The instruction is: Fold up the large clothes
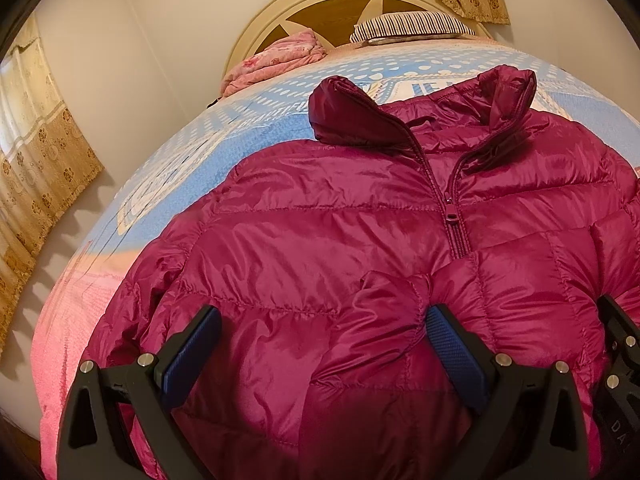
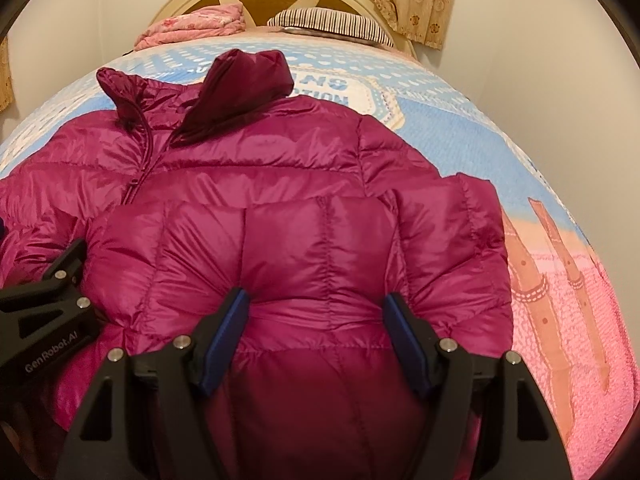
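Plainly, "GenRobot.AI" on left tongs (image 2: 72, 264), magenta jacket (image 2: 280, 220)

A magenta quilted jacket (image 1: 320, 240) is seen spread front-up on a bed (image 1: 192, 152), its zip (image 1: 452, 216) closed below the open collar (image 1: 420, 120). A cuffed sleeve (image 1: 380, 320) is laid across the lower front. The left tool (image 1: 322, 344) is held low over the jacket with its jaws spread wide, the blue pads (image 1: 192, 352) resting against the fabric on either side of the sleeve. Part of the right tool (image 1: 620, 352) is seen at the right edge. A striped pillow (image 1: 412, 26) and pink bedding (image 1: 276, 60) lie by the headboard (image 1: 340, 0).
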Motion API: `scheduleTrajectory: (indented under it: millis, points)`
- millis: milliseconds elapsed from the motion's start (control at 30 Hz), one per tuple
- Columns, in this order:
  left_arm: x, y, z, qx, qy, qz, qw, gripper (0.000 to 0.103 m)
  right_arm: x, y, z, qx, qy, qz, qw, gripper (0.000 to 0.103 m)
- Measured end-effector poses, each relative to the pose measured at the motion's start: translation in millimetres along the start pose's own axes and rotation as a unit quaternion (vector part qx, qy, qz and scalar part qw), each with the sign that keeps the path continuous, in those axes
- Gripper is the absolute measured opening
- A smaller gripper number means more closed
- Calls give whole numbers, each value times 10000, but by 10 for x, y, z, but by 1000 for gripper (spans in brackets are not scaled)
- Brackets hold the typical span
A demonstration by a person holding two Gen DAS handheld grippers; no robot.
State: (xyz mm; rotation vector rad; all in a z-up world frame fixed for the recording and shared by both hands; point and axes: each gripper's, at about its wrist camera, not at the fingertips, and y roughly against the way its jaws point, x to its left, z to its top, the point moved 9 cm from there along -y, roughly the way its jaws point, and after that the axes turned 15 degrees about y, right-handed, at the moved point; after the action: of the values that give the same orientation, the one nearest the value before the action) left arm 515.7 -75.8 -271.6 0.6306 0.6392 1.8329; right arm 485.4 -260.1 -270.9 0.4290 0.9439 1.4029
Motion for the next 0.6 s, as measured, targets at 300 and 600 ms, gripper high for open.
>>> scheduleTrajectory:
  millis: [300,600]
  points:
    - [276,312,190,2,21,-223,9997,102,-17,3,13,24,32,3,10000,74]
    - [2526,753,27,-473,260,558,9970,102,17,865,-76,-571,-145,408,9974,94]
